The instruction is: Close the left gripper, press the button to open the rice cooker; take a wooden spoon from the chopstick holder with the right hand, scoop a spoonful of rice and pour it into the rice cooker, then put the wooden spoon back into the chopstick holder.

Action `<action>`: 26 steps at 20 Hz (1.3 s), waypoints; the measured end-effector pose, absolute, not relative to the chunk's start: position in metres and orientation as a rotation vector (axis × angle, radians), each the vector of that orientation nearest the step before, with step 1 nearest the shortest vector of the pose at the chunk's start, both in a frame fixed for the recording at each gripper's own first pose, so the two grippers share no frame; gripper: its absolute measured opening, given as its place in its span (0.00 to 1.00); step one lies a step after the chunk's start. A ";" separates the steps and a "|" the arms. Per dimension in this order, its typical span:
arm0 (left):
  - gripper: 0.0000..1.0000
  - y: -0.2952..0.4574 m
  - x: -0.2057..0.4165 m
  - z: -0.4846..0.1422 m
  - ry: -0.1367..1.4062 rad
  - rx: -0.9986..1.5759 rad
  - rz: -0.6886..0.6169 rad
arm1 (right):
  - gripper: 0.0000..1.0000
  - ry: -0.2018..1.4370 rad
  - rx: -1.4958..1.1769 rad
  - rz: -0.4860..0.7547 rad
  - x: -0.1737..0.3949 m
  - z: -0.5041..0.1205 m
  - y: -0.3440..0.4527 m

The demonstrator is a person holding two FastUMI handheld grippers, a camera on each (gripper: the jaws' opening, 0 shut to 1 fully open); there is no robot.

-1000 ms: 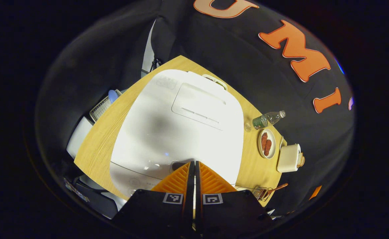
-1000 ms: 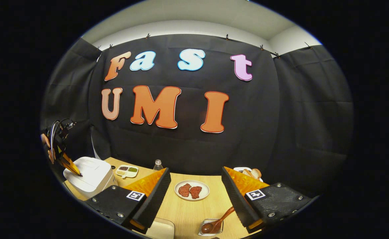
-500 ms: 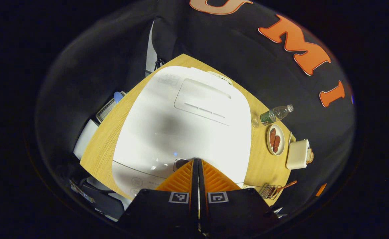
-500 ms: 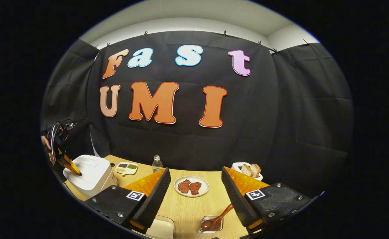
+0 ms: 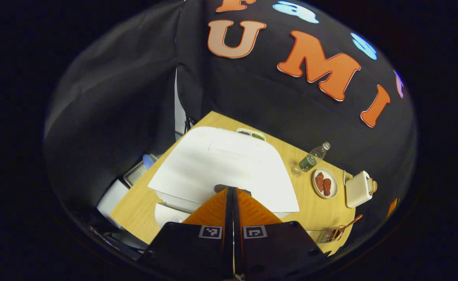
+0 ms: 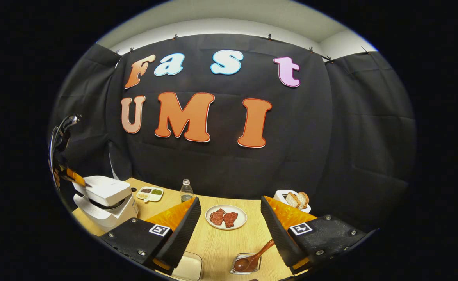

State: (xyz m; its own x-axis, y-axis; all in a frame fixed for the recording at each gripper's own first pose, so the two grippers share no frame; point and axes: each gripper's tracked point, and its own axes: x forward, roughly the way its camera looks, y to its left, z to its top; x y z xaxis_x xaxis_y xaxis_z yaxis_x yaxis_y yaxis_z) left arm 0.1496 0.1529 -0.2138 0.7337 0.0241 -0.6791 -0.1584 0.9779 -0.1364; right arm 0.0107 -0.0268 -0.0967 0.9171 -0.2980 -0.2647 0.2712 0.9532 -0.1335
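The white rice cooker's lid (image 6: 103,189) stands ajar under the left hand-held gripper (image 5: 232,190), fingers together; next, the right hand-held gripper (image 6: 230,218), fingers apart, should take the brown wooden spoon (image 6: 252,259).

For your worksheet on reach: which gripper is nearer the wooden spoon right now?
Right. The right gripper hangs open just above the wooden spoon in its holder. The left gripper is shut at the rice cooker, at the table's far end.

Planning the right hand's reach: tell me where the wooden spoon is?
In the right gripper view, the wooden spoon lies low centre in the clear chopstick holder, just left of the right finger, before the meat plate.
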 end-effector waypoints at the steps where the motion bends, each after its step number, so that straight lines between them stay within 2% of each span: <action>1: 0.06 0.154 0.151 -0.200 0.682 -0.166 0.105 | 0.95 0.287 -0.093 -0.288 0.011 -0.097 -0.027; 9: 0.08 0.127 0.117 -0.123 0.389 -0.064 0.135 | 0.95 0.335 -0.073 -0.303 -0.006 -0.118 -0.055; 11: 0.08 0.116 0.107 -0.120 0.375 -0.045 0.137 | 0.95 0.347 -0.066 -0.318 -0.012 -0.124 -0.068; 14: 0.16 0.093 0.097 -0.110 0.333 -0.046 0.105 | 0.95 0.369 -0.055 -0.341 -0.023 -0.135 -0.088; 15: 0.27 0.084 0.093 -0.107 0.315 -0.044 0.094 | 0.95 0.380 -0.051 -0.350 -0.027 -0.139 -0.095; 16: 0.31 0.076 0.090 -0.104 0.301 -0.031 0.086 | 0.95 0.391 -0.047 -0.360 -0.032 -0.144 -0.104; 17: 0.44 0.071 0.086 -0.110 0.316 0.004 0.094 | 0.95 0.404 -0.042 -0.369 -0.036 -0.151 -0.111; 18: 0.47 0.065 0.084 -0.113 0.322 0.027 0.098 | 0.95 0.421 -0.032 -0.379 -0.041 -0.158 -0.118; 19: 0.56 0.055 0.082 -0.113 0.315 0.046 0.088 | 0.95 0.438 -0.017 -0.383 -0.046 -0.165 -0.124; 24: 0.83 0.013 0.064 -0.099 0.225 0.105 0.051 | 0.95 0.534 0.066 -0.407 -0.066 -0.206 -0.153; 25: 0.91 0.008 0.062 -0.095 0.201 0.110 0.047 | 0.95 0.555 0.088 -0.403 -0.067 -0.216 -0.157; 26: 0.93 0.002 0.058 -0.090 0.181 0.116 0.044 | 0.95 0.576 0.115 -0.398 -0.067 -0.226 -0.159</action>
State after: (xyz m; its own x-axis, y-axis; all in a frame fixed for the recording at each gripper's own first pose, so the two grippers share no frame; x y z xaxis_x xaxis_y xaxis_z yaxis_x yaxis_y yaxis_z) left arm 0.0583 0.0019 -0.0901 0.9826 0.0543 -0.1775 -0.0333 0.9923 0.1192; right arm -0.0667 -0.1588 -0.2259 0.7650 -0.3339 -0.5507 0.3972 0.9177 -0.0047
